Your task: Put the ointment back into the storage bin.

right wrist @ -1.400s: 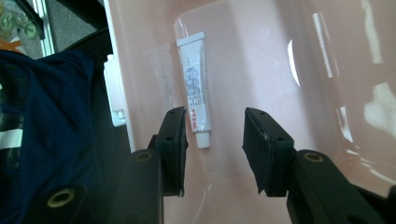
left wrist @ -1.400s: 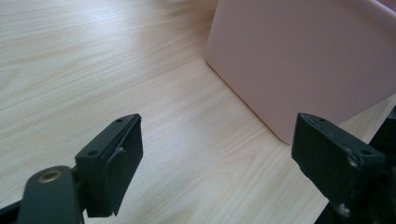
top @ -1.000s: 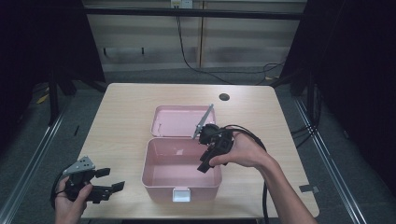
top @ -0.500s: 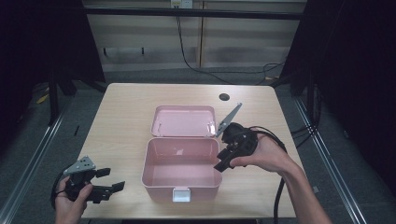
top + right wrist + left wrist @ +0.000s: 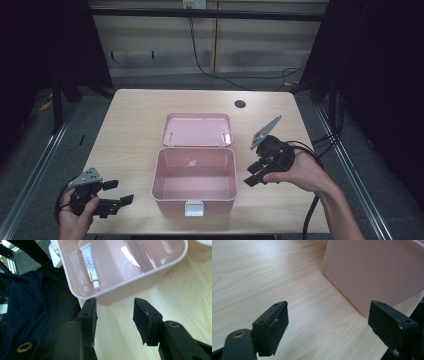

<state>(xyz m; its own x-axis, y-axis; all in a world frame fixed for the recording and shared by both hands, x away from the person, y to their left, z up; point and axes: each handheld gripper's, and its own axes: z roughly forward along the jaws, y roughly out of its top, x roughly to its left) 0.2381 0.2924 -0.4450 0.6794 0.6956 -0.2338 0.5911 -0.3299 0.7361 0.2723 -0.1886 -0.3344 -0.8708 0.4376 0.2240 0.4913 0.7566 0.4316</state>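
A: Pink box sits mid-table, lid flat behind it, white tube lying inside.
B: Tongs?
A: Right gripper just right of the box, jaws apart, empty. Left gripper left of box near the front edge, jaws wide, empty.

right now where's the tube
The tube lies inside the open pink box, against the wall at its latch end, seen in the right gripper view just past the right gripper.
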